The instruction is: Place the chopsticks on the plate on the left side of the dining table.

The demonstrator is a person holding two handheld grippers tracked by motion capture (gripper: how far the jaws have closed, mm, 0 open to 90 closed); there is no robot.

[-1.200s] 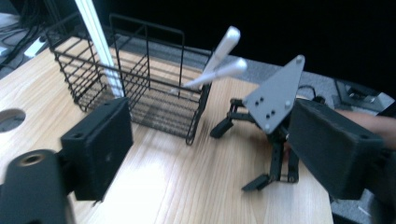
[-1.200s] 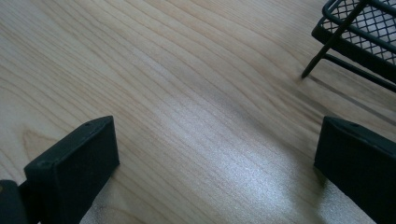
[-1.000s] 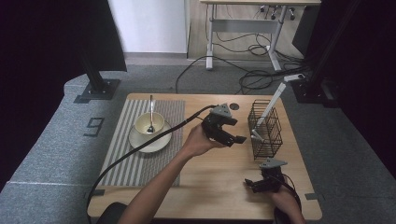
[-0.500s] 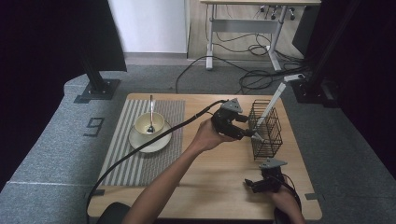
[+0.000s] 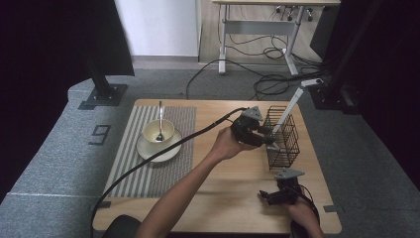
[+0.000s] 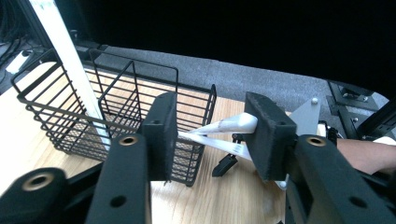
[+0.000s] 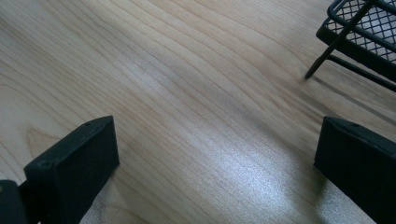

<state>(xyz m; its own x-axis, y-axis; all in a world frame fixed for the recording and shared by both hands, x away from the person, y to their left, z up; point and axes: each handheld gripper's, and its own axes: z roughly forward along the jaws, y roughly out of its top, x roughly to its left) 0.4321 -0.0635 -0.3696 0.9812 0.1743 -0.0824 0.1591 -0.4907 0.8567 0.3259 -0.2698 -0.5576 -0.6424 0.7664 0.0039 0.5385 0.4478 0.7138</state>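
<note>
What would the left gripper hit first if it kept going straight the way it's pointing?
Probably the white utensil lying between its fingers, which have just been closing around it. Just behind stands the black wire basket. Whether the left gripper touches the utensil yet is unclear.
</note>
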